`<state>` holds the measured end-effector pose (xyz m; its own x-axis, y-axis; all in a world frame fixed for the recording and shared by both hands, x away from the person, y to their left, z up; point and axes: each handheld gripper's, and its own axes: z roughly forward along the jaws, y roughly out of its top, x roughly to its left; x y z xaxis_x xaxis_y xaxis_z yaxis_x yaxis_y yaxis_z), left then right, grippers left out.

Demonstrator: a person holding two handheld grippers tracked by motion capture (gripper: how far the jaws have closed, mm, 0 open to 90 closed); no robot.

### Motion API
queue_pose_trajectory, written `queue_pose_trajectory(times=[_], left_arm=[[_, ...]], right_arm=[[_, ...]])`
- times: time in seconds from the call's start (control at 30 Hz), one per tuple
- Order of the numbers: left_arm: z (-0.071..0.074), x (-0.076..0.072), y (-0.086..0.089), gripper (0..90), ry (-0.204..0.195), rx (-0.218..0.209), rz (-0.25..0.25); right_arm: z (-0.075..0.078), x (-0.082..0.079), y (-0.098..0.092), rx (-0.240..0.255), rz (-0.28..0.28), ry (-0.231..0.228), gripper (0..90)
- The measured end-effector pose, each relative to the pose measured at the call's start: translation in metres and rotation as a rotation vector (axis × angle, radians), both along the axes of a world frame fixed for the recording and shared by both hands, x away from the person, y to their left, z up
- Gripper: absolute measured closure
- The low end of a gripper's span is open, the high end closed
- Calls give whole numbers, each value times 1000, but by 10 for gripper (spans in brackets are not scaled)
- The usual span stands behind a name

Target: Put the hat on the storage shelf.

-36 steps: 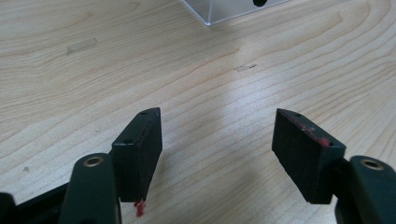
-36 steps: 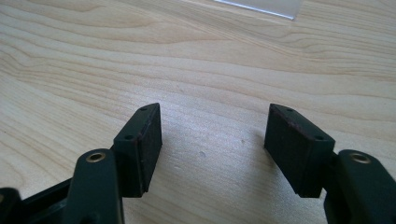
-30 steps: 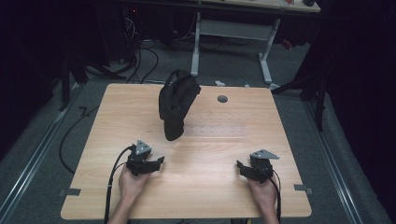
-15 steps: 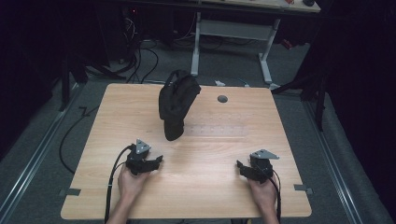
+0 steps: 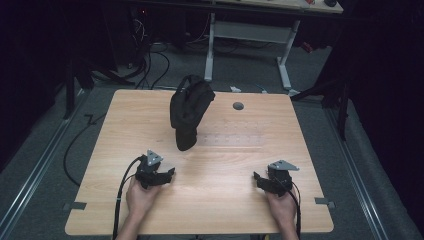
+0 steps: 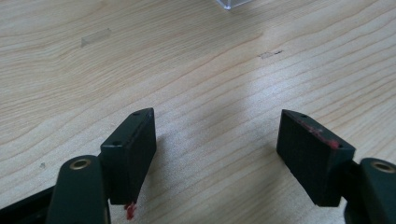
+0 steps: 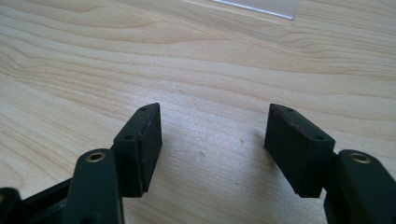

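Currently both the left hand-held gripper (image 5: 161,176) and right hand-held gripper (image 5: 263,181) are held spread, empty, near the surface's (image 5: 240,150) front edge. Toward its back edge, a black, probably soft fabric bag (image 5: 188,111) is stood upright; its top loop is judged the best hold.

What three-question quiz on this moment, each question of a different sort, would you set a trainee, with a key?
1. True or false: the left gripper is shut on the black bag.
2. Where does the bag stand? A) at the near edge, between the hands; B) on the far half of the table, beyond the left gripper; C) on the floor.
3. Fill in: the jaws of the right gripper are ____, with bare wood between them.

Key: 1 false (open, apart from the bag); 2 B; 3 open.
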<state>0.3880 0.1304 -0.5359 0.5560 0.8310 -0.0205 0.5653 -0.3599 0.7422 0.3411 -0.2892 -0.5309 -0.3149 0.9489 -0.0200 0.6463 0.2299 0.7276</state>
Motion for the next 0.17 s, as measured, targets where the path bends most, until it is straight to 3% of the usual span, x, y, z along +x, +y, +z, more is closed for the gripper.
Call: queue_pose_trajectory(times=[0.17], left_arm=[[0, 0, 0, 285, 0, 0, 0]], right_arm=[[0, 0, 0, 1, 0, 0, 366]])
